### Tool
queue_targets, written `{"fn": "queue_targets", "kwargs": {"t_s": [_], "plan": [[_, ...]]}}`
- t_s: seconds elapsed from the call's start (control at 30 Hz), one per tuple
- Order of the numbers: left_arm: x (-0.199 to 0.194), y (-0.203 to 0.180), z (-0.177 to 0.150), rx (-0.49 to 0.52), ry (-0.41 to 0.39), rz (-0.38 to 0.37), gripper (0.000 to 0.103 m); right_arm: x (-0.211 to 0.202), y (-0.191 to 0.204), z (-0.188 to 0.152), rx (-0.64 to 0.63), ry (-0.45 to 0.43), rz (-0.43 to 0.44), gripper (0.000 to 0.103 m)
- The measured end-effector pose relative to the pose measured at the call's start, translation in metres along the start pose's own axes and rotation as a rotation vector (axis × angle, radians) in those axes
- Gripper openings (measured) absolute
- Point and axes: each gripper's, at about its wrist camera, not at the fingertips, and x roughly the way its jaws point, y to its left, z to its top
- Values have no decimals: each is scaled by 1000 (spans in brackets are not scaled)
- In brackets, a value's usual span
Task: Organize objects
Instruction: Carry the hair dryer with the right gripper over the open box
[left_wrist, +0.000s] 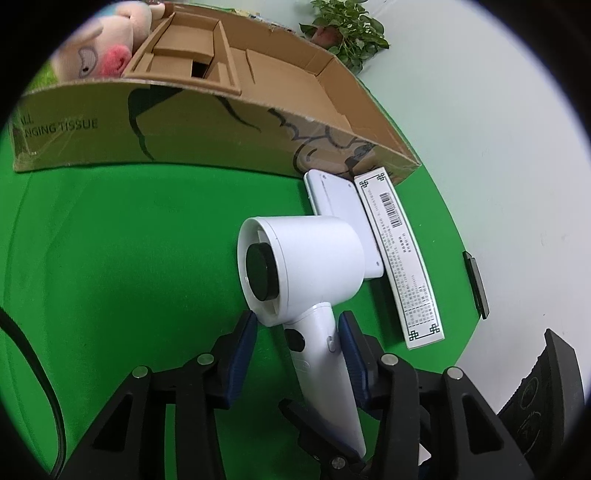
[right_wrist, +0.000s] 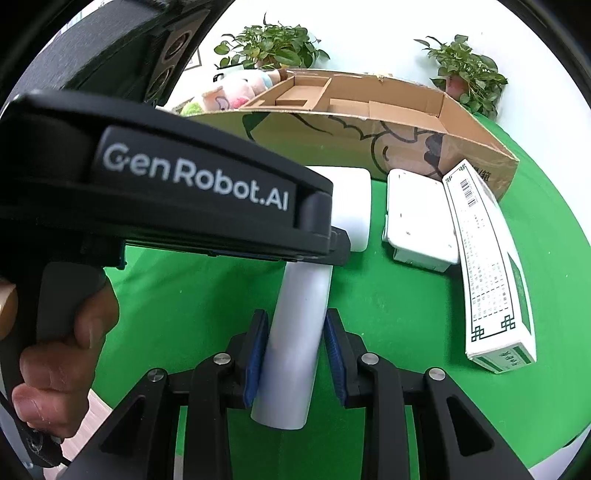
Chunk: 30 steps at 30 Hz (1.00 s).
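Note:
A white hair dryer (left_wrist: 306, 254) with a black end cap is held over the green cloth. My left gripper (left_wrist: 299, 328) has its blue pads on either side of the dryer's handle; a gap shows on the left side. My right gripper (right_wrist: 295, 328) is shut on the lower part of the same handle (right_wrist: 295, 332). The left gripper's black body (right_wrist: 166, 184) hides most of the dryer head in the right wrist view. An open cardboard box (left_wrist: 229, 122) with inner dividers stands behind, also in the right wrist view (right_wrist: 369, 136).
A flat white case (left_wrist: 343, 206) (right_wrist: 421, 221) and a long white printed carton (left_wrist: 402, 258) (right_wrist: 487, 266) lie right of the dryer. Plush toys (left_wrist: 103, 48) sit behind the box. Potted plants (right_wrist: 269, 44) stand at the back. A black cable (left_wrist: 33, 369) runs at left.

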Motion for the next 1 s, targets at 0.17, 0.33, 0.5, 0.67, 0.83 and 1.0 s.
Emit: {"fn": "queue_targets", "kwargs": {"t_s": [0.17, 0.33, 0.5, 0.67, 0.83, 1.0], "plan": [[-9, -6, 2, 6, -24, 2, 44, -8, -1, 11, 3, -22, 0, 29], [-22, -26, 13, 45, -79, 21, 44, -23, -3, 27, -2, -66, 0, 28], [-36, -39, 25, 81, -132, 29, 44, -46, 0, 40, -14, -121, -13, 28], [-49, -48, 36, 103, -165, 29, 44, -64, 10, 49, -9, -153, -22, 28], [-52, -58, 54, 114, -185, 26, 44, -76, 14, 62, -5, -177, -28, 28], [-61, -67, 72, 128, -211, 16, 44, -95, 7, 68, -11, -206, -39, 28]]}}
